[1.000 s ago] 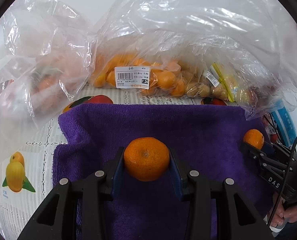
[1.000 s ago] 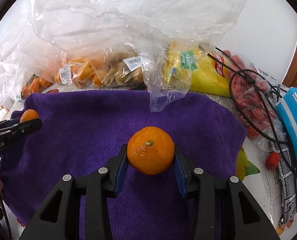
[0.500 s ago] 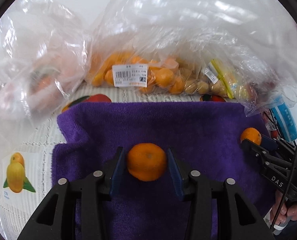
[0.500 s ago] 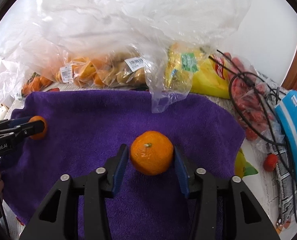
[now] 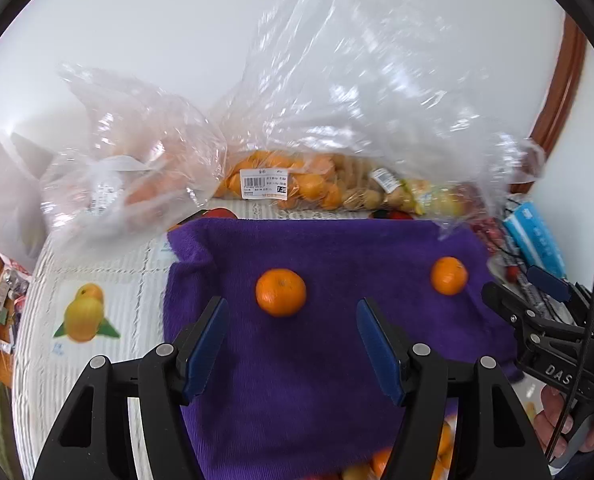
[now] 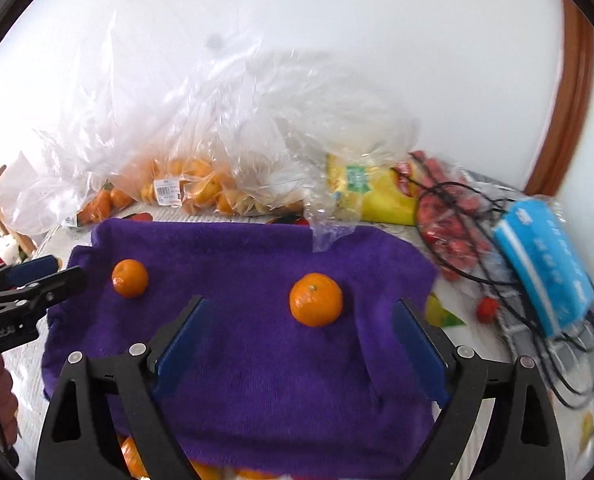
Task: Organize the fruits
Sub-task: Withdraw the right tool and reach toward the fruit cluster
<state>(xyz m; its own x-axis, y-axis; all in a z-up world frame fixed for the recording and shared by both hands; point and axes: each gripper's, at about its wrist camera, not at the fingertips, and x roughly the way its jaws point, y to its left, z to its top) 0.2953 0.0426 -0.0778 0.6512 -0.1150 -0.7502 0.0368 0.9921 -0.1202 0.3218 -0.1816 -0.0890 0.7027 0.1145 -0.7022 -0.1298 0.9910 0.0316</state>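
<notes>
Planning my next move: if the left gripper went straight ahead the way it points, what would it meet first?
Probably the mandarin on the purple towel, lying ahead of the open left gripper, a little left of centre. Depth is hard to judge; it may meet the towel first.

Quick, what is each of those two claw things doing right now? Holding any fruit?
Left gripper: open, jaws just widened, holding nothing; its orange lies free on the purple towel.
Right gripper: open, just widened, empty; its orange is released.
</notes>
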